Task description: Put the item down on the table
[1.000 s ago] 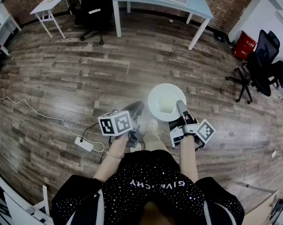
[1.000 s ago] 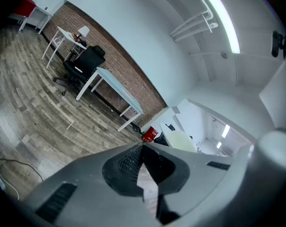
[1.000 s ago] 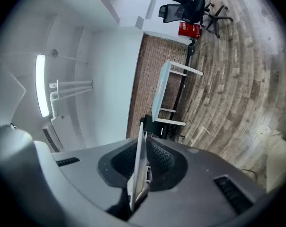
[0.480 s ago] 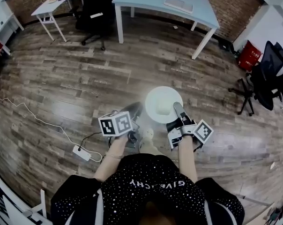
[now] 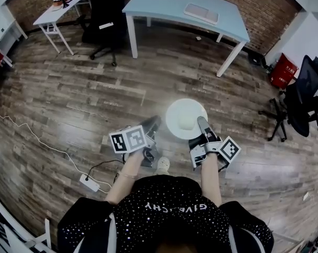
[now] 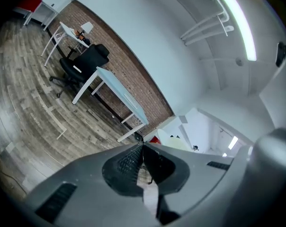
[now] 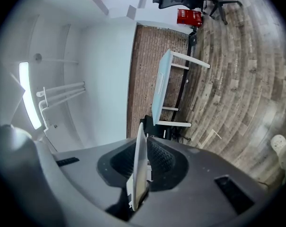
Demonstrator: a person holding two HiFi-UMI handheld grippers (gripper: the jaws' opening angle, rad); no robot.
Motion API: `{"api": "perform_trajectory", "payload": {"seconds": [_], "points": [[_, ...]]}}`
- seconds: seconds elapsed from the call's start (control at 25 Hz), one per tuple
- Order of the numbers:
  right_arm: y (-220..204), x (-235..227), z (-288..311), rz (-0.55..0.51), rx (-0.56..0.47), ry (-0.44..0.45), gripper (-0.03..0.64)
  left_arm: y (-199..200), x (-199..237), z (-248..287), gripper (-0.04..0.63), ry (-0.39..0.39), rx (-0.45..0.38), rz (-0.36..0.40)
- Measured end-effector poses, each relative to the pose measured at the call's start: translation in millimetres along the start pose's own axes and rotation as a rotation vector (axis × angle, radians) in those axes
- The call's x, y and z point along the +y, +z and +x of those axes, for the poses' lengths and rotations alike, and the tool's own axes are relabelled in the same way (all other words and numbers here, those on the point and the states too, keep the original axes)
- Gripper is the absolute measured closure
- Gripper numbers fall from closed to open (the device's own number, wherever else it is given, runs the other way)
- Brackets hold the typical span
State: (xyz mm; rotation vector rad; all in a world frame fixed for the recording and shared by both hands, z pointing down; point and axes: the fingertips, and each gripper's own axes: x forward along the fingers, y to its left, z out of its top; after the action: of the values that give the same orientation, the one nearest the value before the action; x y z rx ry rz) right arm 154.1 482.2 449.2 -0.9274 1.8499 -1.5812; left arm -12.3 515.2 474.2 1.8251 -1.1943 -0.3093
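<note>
A round white plate (image 5: 185, 118) hangs level above the wooden floor in the head view, with a pale patch at its middle. My right gripper (image 5: 202, 126) is shut on the plate's near rim. In the right gripper view the plate (image 7: 139, 161) shows edge-on, clamped between the dark pads of the right gripper (image 7: 142, 148). My left gripper (image 5: 151, 124) is beside it on the left, shut with nothing in it; in the left gripper view the left gripper (image 6: 142, 155) has its jaws pressed together. The light blue table (image 5: 164, 4) stands ahead across the floor.
A keyboard (image 5: 201, 13) lies on the blue table. A black office chair (image 5: 103, 15) and a small white table (image 5: 56, 9) stand at the far left. More chairs (image 5: 301, 101) and a red bin (image 5: 282, 70) are at right. A power strip (image 5: 89, 182) with cable lies on the floor.
The whole view has advanced toward the blue table; the floor and power strip slid back under me. The plate stays held in the right gripper, the left stays shut.
</note>
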Motion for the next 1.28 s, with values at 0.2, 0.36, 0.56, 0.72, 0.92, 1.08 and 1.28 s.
{"api": "perform_trajectory", "payload": {"seconds": [0.2, 0.36, 0.56, 0.72, 0.92, 1.08, 1.28], "points": [[26.5, -13.8, 23.6, 0.041, 0.006, -0.003, 0.572, 11.1, 9.2, 32.7, 0.584, 0.028, -0.003, -0.01], [47.3, -16.8, 38.2, 0.04, 0.02, 0.021, 0.572, 19.7, 10.8, 58.4, 0.583, 0.043, -0.019, -0.008], [61.8, -30.4, 41.5, 0.054, 0.012, 0.021, 0.572, 12.8, 10.9, 78.4, 0.584, 0.049, -0.007, 0.0], [65.6, -38.9, 40.7, 0.071, 0.013, 0.006, 0.573, 12.1, 15.6, 82.5, 0.584, 0.078, -0.005, 0.007], [76.5, -46.1, 51.3, 0.111, 0.005, -0.004, 0.572, 14.0, 16.9, 102.0, 0.583, 0.071, 0.014, -0.007], [85.6, -53.0, 58.2, 0.103, -0.009, 0.006, 0.572, 11.4, 22.2, 117.2, 0.583, 0.049, 0.017, -0.004], [105.0, -60.9, 75.4, 0.097, -0.032, 0.007, 0.572, 28.6, 28.3, 147.5, 0.583, 0.027, 0.02, 0.002]]}}
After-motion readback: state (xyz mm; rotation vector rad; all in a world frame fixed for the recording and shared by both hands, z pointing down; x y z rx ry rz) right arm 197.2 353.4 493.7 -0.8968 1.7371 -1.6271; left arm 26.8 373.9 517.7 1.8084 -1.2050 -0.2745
